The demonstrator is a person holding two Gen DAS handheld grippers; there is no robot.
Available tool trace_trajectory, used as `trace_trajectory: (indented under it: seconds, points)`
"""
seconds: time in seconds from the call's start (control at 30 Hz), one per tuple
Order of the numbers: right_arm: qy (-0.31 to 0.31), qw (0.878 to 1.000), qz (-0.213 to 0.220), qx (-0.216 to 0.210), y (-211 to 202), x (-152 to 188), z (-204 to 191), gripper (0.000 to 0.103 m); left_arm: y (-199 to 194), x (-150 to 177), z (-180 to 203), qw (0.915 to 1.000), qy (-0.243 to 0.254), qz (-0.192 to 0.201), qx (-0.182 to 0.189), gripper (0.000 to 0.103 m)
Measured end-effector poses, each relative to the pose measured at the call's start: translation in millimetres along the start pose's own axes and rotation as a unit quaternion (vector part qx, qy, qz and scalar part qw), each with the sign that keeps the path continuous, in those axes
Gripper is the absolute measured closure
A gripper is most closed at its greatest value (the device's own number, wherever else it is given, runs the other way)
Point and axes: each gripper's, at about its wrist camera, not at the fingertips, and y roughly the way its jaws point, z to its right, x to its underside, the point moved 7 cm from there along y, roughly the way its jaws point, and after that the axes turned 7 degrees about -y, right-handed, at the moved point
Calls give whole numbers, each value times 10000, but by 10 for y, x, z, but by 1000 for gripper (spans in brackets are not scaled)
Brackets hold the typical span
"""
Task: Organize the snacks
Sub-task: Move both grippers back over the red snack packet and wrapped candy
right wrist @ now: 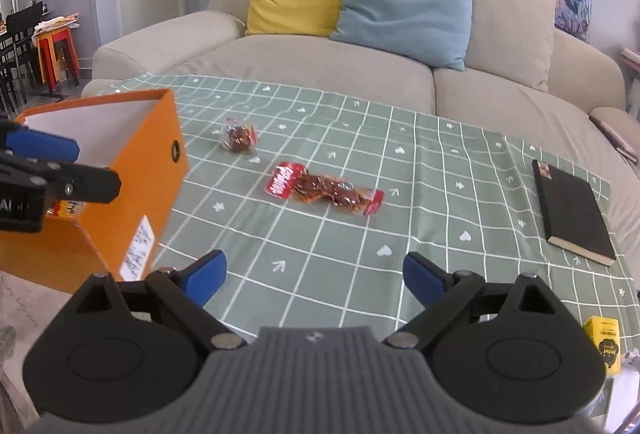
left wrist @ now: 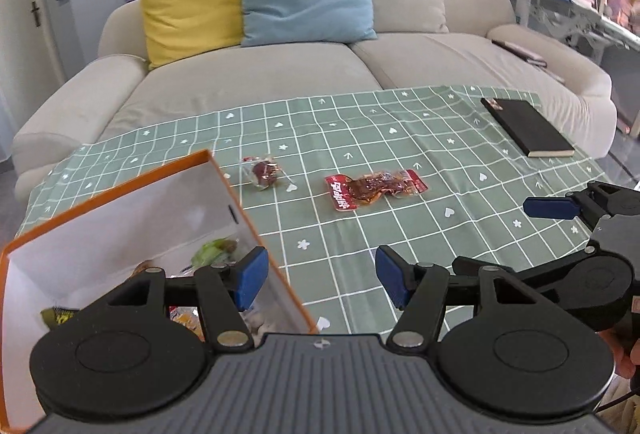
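Both your grippers gape wide, empty: L gripper (left wrist: 318, 280) over the orange box (right wrist: 132, 162), R gripper (right wrist: 314, 280) above the cloth. Box holds prob. several snacks already. Next: red packet (right wrist: 324, 190), then round candy (right wrist: 239, 136), w/ a low flat pinch.

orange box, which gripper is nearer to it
Left. The left gripper hangs over the orange box rim, one of its fingers above the opening. The right gripper is off to the box's right, over the tablecloth.
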Motion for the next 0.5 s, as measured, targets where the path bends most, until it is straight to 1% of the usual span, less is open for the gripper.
trace_trajectory:
  seconds: [0.17,0.27,0.3,0.4,0.5]
  points:
    - [104,9998,-142,66,232,33,117,11,229,-80,15,9997,176,-189,-40,30]
    - [250,9993,-243,113,373,40,205,11,373,-134,-19,9993,178,-334,-44,27]
    - [288,9992,-269,114,419,35,232,12,409,-159,-31,9993,181,-325,-30,25]
    - [349,9989,-292,103,553,-10,298,12,549,-252,-50,9989,189,-437,21,25]
    - [336,9990,-257,164,694,-62,378,12,662,-350,-58,9987,264,-434,74,25]
